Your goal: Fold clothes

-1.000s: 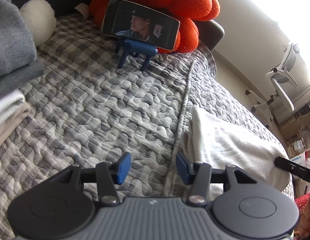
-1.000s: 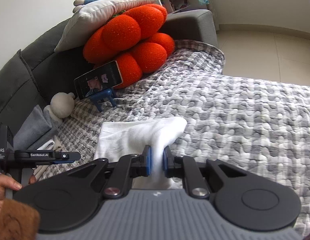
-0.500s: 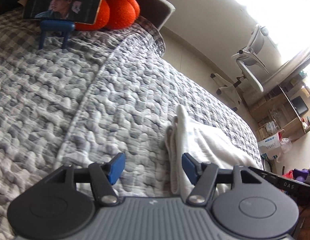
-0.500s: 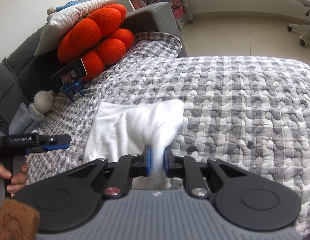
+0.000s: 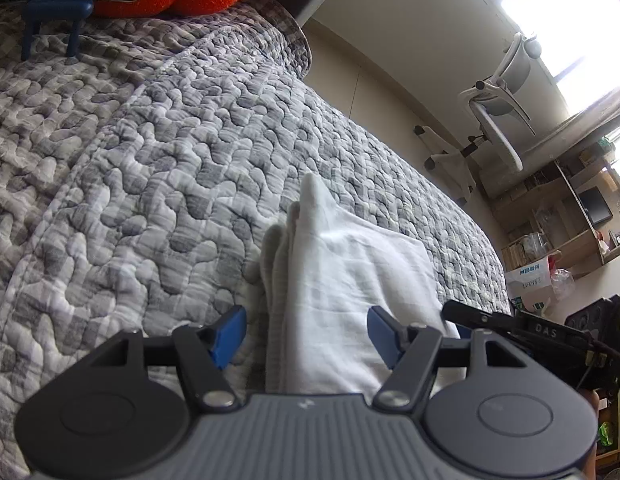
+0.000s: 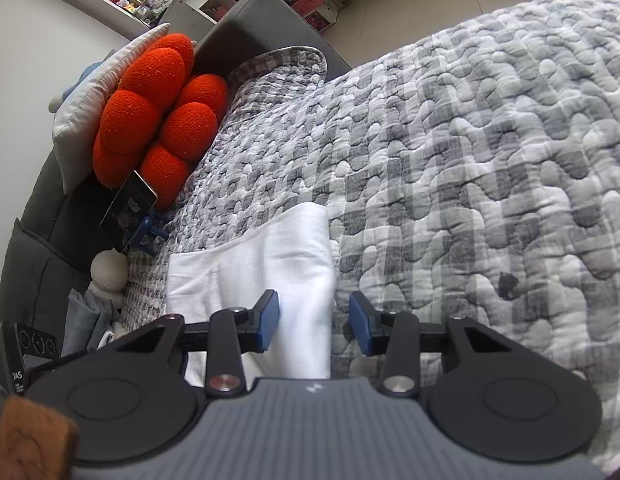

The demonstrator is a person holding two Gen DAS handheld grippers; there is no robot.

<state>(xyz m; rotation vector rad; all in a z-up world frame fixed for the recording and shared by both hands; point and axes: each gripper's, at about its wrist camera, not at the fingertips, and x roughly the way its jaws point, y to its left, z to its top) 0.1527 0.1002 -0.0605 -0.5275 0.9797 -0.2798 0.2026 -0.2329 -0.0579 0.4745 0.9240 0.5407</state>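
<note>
The left gripper (image 5: 306, 336) hangs with jaws spread wide over the near edge of the folded white cloth (image 5: 350, 280), which lies on the grey quilt (image 5: 150, 160). At three o'clock of it, the right gripper (image 6: 313, 322) straddles the cloth's right edge, jaws parted and gripping nothing.

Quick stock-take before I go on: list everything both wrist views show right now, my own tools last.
Cloth: one, white, folded, on the quilt.
Quilt: one, grey-white check, covers the sofa.
Cushion: one, orange, lobed, against the sofa back.
Pillow: one, pale, behind the cushion.
Phone: one, dark, on a blue stand.
Plush: one, cream, beside the phone.
Chair: one, white, by the wall.
Left tool: open, straddling the cloth.
Right tool: open, cloth edge between its pads.
</note>
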